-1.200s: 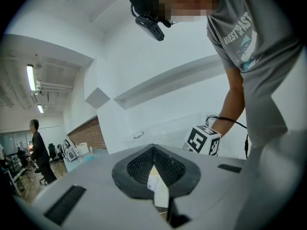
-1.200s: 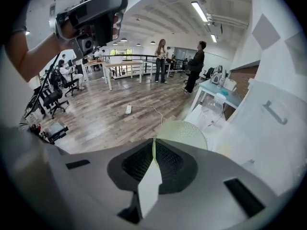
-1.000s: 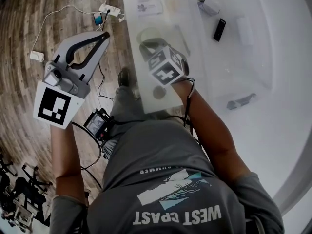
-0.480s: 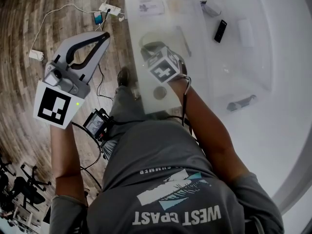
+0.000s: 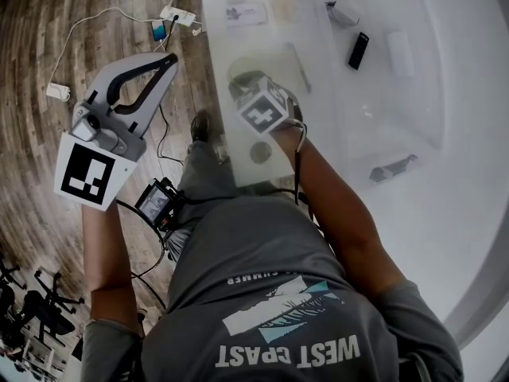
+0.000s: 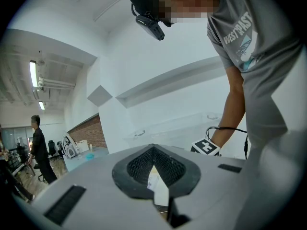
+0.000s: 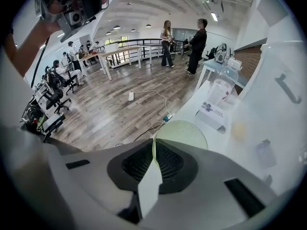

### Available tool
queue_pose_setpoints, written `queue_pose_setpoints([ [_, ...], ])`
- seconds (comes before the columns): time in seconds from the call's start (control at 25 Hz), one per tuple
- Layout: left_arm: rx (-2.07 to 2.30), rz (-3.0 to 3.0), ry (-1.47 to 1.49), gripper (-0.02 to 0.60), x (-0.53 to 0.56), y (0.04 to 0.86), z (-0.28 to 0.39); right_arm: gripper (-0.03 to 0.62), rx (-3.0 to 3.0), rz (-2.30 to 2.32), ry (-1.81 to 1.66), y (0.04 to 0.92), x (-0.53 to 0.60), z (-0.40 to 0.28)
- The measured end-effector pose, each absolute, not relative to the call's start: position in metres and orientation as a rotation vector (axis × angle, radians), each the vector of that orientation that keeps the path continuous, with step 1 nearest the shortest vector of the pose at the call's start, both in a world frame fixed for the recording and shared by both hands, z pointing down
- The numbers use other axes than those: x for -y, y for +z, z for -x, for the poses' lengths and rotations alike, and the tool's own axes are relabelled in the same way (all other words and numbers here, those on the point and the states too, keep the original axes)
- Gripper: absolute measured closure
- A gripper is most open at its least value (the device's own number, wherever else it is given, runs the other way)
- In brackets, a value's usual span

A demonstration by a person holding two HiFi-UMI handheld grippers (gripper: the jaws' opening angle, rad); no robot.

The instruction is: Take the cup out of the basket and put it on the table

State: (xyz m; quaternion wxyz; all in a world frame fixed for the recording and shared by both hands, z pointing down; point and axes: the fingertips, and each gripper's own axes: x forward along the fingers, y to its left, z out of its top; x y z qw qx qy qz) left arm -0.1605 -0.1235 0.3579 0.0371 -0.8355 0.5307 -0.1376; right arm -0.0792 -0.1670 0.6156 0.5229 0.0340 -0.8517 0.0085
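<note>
A pale green cup (image 7: 184, 134) lies just beyond my right gripper (image 7: 153, 145), whose jaws are closed on its near rim. In the head view the right gripper (image 5: 244, 84) hovers over the white table's (image 5: 445, 213) left edge, with the cup (image 5: 238, 64) showing past its tips. To the right stands a clear plastic basket (image 7: 283, 95) with a handle. My left gripper (image 5: 169, 59) is held out over the wooden floor, away from the table; its jaws meet with nothing between them (image 6: 153, 150).
On the table lie a plastic bottle (image 7: 221, 87), a small white box (image 7: 213, 114), a black remote (image 5: 358, 48) and a small round disc (image 5: 260, 151). A power strip with cables (image 5: 176, 14) lies on the floor. People stand far off (image 7: 194, 40).
My right gripper with the cup has shifted slightly away from the body and to the left. The left gripper has stayed in place.
</note>
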Motion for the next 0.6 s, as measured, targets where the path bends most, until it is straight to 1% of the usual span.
queue_pose_setpoints([
  [0.2,-1.623,2.567,-0.423,0.572,0.123,0.353,0.158,0.559,2.035,-0.083,-0.001,0.612,0.166,0.079],
  [0.28,-1.618,2.565,-0.419,0.572,0.122,0.349,0.156,0.534,2.039,-0.073,-0.002,0.608,0.163,0.078],
  [0.36,-1.608,2.563,-0.427,0.572,0.122,0.346,0.154,0.525,2.044,-0.066,-0.004,0.603,0.159,0.078],
  [0.6,-1.588,2.557,-0.45,0.572,0.12,0.332,0.147,0.51,2.135,-0.097,-0.04,0.557,0.152,0.083],
])
